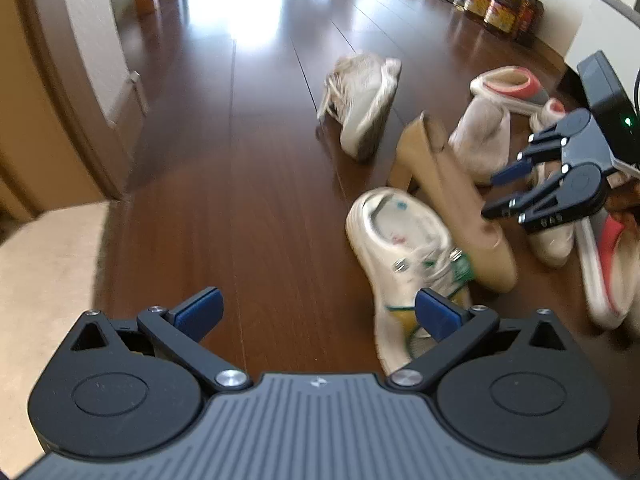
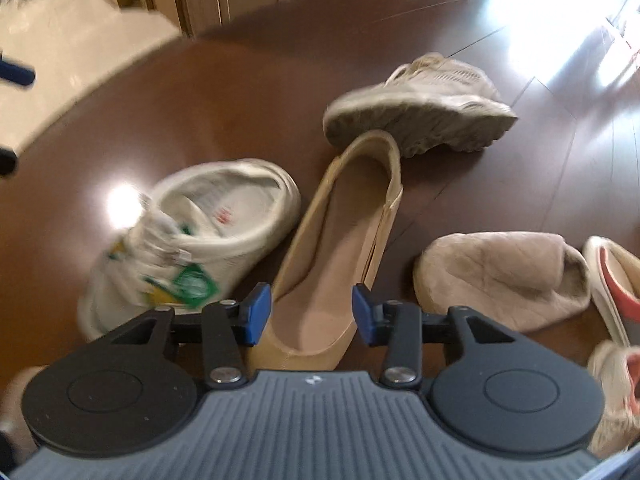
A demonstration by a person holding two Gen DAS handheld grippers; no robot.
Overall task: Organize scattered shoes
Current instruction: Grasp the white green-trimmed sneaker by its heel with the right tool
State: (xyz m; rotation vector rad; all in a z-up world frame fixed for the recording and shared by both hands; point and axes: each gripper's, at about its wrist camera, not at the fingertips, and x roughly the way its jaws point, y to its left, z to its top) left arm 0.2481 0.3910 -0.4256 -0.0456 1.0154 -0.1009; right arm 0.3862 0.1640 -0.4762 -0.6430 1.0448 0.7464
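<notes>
Shoes lie scattered on the dark wood floor (image 1: 256,184). A tan high-heeled pump (image 2: 340,240) lies in the middle, and my right gripper (image 2: 312,312) is open with its blue pads on either side of the pump's toe. Left of it sits a white sneaker with green trim (image 2: 192,240). My left gripper (image 1: 318,314) is open over the floor, its right pad beside that white sneaker (image 1: 404,256). In the left wrist view the right gripper (image 1: 500,192) hovers by the tan pump (image 1: 452,200). A beige sneaker (image 2: 424,108) lies on its side farther off.
A beige fuzzy slipper (image 2: 500,276) and a white-and-pink slipper (image 2: 616,284) lie to the right. Bottles (image 1: 500,0) and a row of shoes line the far wall. A door frame (image 1: 68,80) and pale tiled floor (image 1: 44,280) are at the left. A black box (image 1: 604,92) stands at the right.
</notes>
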